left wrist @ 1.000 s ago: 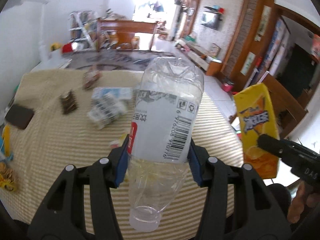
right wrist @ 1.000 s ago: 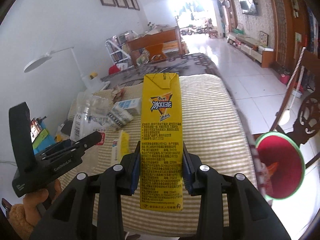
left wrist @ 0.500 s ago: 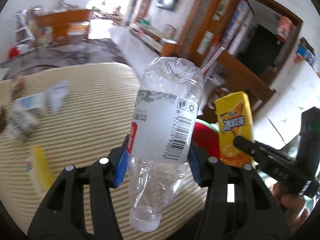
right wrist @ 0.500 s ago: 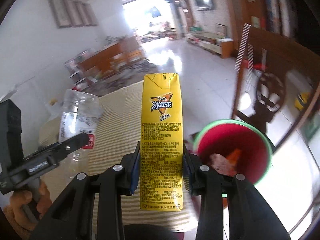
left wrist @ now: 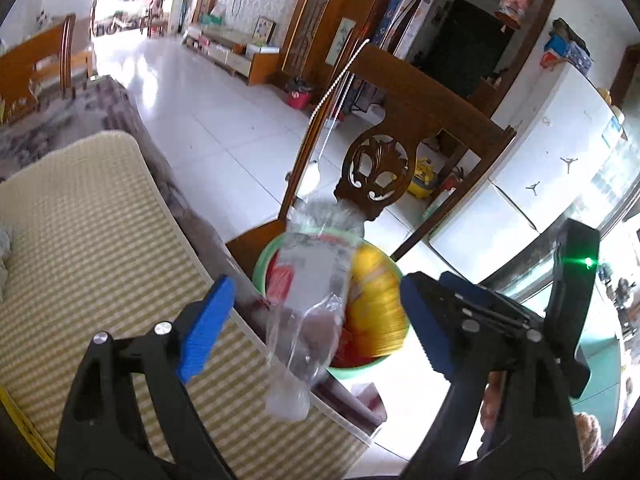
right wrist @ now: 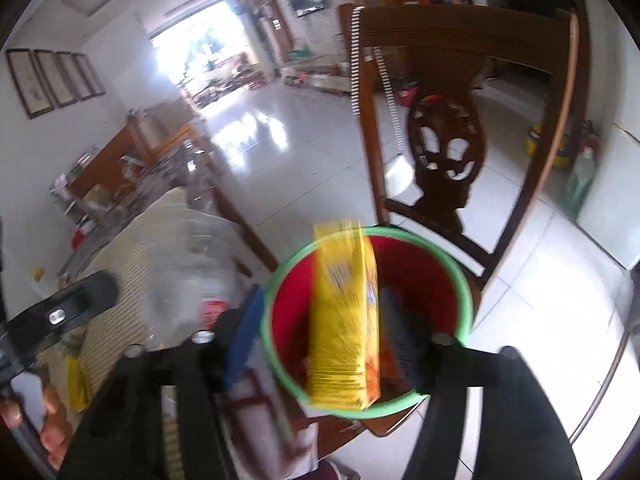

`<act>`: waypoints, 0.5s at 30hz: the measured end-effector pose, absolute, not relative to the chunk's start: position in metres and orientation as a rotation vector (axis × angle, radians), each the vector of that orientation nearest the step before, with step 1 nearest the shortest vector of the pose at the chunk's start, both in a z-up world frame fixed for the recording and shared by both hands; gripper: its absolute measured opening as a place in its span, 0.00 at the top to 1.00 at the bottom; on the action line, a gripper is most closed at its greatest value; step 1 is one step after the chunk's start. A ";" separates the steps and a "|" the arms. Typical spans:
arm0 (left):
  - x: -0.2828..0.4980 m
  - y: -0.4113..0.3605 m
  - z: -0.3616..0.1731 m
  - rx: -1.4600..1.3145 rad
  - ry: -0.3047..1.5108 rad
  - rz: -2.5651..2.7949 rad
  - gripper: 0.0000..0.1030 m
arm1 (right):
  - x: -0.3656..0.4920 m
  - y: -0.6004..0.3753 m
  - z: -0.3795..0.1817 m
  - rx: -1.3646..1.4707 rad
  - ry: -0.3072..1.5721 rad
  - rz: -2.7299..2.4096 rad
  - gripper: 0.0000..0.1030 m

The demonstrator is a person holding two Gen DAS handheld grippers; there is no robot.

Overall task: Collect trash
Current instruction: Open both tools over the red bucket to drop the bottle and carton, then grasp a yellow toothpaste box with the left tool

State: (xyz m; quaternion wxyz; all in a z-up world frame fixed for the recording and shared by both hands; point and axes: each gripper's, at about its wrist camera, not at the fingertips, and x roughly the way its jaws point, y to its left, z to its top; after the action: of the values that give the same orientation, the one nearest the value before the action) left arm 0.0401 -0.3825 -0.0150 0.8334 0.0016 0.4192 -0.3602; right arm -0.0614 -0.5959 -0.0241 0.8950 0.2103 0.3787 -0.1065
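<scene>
Trash is seen between the jaws of both grippers, above a red bin with a green rim (right wrist: 466, 292). The left gripper (left wrist: 316, 328) is spread wide, its jaws opening, and its blue pads (left wrist: 206, 320) are clear of the crushed clear plastic bottle (left wrist: 308, 312), which hangs blurred between them, cap end toward the camera, touched by neither pad. The bottle lies over the near rim of the bin (left wrist: 262, 256), just past the edge of the table (left wrist: 100, 240) with its yellow striped cloth. The right gripper (right wrist: 320, 332) is likewise released, its jaws opening, and the yellow drink carton (right wrist: 346, 312) is seen blurred between its pads without being pressed by them. The carton stands roughly upright over the mouth of the bin; in the left wrist view it (left wrist: 376, 300) appears beside the bottle, inside the green rim. The bin is set on the seat of a dark carved wooden chair (right wrist: 448, 148), which stands close against the table edge. Beyond the chair, white floor tiles (left wrist: 208, 120) are visible. A hand is partly seen on each gripper's handle at the edges of the views.
</scene>
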 end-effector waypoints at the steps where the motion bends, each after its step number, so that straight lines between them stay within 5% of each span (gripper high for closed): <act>1: 0.037 -0.379 -0.015 0.009 0.881 -0.749 0.18 | -0.062 -0.597 -0.024 0.436 0.788 -0.222 0.40; 15: 0.009 -0.186 -0.014 -0.088 0.817 -0.267 0.14 | -0.061 -0.535 0.007 0.465 0.769 -0.014 0.37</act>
State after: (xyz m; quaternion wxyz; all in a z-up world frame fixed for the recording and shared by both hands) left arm 0.0087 -0.1862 -0.0139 0.9081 -0.0428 0.3960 -0.1294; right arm -0.0614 -0.5348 0.0073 0.9007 0.2250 0.3717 -0.0067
